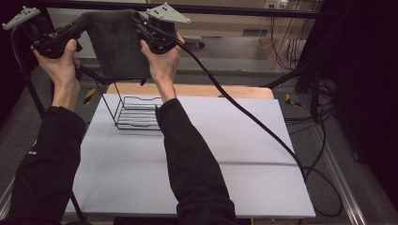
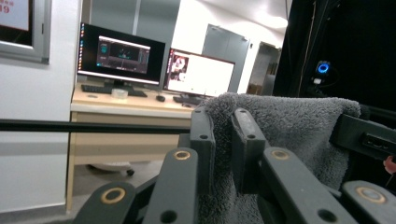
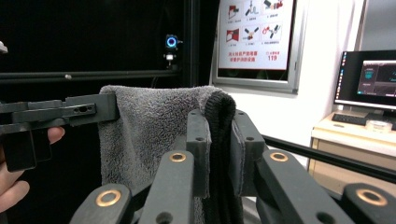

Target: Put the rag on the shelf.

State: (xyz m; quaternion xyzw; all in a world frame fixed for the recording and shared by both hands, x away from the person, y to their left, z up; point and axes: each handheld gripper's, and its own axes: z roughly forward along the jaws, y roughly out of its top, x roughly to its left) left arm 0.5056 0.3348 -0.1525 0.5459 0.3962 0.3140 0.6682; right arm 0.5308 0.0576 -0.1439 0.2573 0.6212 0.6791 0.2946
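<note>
High view: the person holds a grey towel [image 1: 115, 44] up in the air, stretched between the two tools, above the far end of the tabletop [image 1: 244, 154]. The left tool [image 1: 80, 24] grips the towel's upper left corner and the right tool [image 1: 141, 26] grips the upper right corner, so the cloth hangs down flat like a curtain. Under it, on the tabletop, stands a black wire rack [image 1: 133, 112], partly hidden by the right sleeve. The towel does not touch the rack; its lower edge is near the rack's top but apart from it.

Left gripper view: the jaws of the left tool [image 2: 223, 126] stand narrow and are closed on a fold of the towel [image 2: 289, 126], which rises a little above the pads. The other tool pinches the far corner at the right edge of the picture.

Right gripper view: the right tool [image 3: 219, 128] is also narrow and clamped on the towel [image 3: 149, 126], on its dark hemmed edge. The left tool holds the opposite corner at the left.

My judgement: lifting and spreading the towel is done. What remains is to bring it down over the rack, probably to hang it there, and then to open both tools.
</note>
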